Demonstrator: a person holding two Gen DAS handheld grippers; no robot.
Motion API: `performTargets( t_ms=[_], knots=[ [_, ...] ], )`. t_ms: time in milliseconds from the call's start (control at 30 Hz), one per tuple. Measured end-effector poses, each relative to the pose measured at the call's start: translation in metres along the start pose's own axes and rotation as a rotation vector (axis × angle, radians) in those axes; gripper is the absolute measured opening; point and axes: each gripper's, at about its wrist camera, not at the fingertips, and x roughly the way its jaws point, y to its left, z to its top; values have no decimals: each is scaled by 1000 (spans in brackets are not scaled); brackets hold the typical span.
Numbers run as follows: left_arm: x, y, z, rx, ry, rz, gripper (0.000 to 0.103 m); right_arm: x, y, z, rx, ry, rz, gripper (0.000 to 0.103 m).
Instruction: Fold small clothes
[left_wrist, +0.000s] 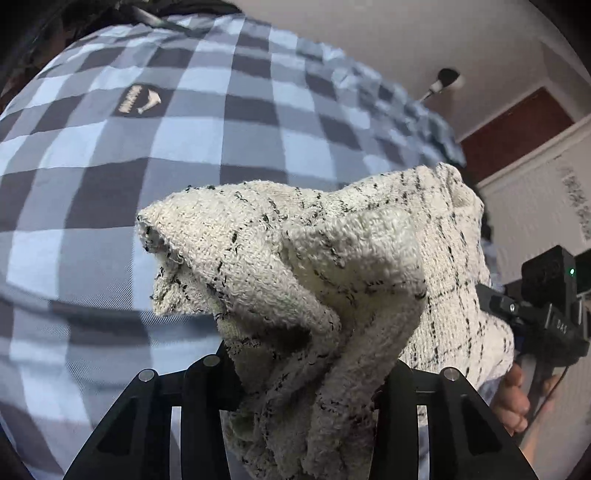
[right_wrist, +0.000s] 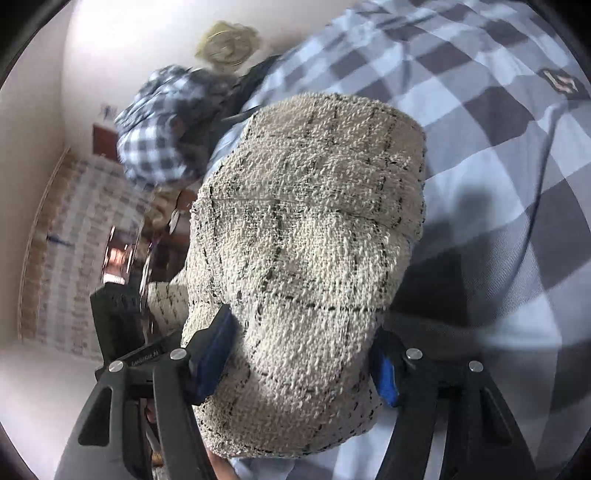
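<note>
checked shirt (left_wrist: 155, 155) behind bunched cloth (left_wrist: 295, 266)

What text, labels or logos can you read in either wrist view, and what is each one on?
"DAS": white letters on the black body of the right hand-held gripper, seen from the left wrist view.
Dark patch on the checked shirt: pale lettering beside a logo, too warped to read.
Same patch in the right wrist view: only a pale emblem, no legible letters.
Small print on the left hand-held gripper: too blurred to read.

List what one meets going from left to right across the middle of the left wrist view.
Checked shirt → cream cloth held in the left gripper → right gripper → white wall.
</note>
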Motion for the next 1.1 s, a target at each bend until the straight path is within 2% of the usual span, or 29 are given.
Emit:
performTargets(
  t_ms=[67,100,133,167,200,233,300,367,400,467,533,600,700,767,800,867,933,1100],
  knots=[
    [26,7,-4,13,35,73,46,20,-19,6,50,24,-10,63],
    [31,10,-6,7,30,81,51,27,-28,5,78,43,-9,64],
    [32,13,-7,-1,18,83,62,43,-42,3,129,65,10,76],
    [31,17,-8,-23,-1,95,75,31,-50,0,158,72,34,90],
    [27,19,-10,-36,-16,118,79,37,-57,-5,208,79,61,96],
    [21,20,-13,-40,-31,127,81,27,-60,-17,259,88,77,102],
    [4,19,-18,-40,-54,144,81,15,-66,-26,378,114,144,102],
    [-22,12,-25,-12,-75,208,81,-2,-56,-31,395,75,131,102],
    [-35,6,-31,17,-89,246,81,-16,-47,-33,365,31,108,102],
    [-65,-8,-47,107,-125,362,93,-43,-22,-42,301,-51,62,102],
    [-89,-21,-64,180,-169,444,103,-73,2,-52,262,-119,9,102],
    [-125,-35,-97,254,-246,513,103,-100,29,-71,199,-161,-83,102],
    [-159,-47,-136,306,-295,528,103,-125,45,-94,60,-220,-190,102],
    [-175,-54,-158,327,-323,525,103,-148,33,-122,-41,-227,-292,102],
    [-177,-57,-164,333,-332,528,103,-160,12,-132,-71,-228,-322,102],
    [-178,-61,-179,339,-355,548,103,-166,16,-143,-127,-245,-378,102],
    [-172,-64,-185,335,-363,544,103,-182,26,-168,-194,-291,-435,102],
    [-156,-68,-195,326,-364,516,103,-157,23,-188,-257,-404,-634,102]
  ],
)
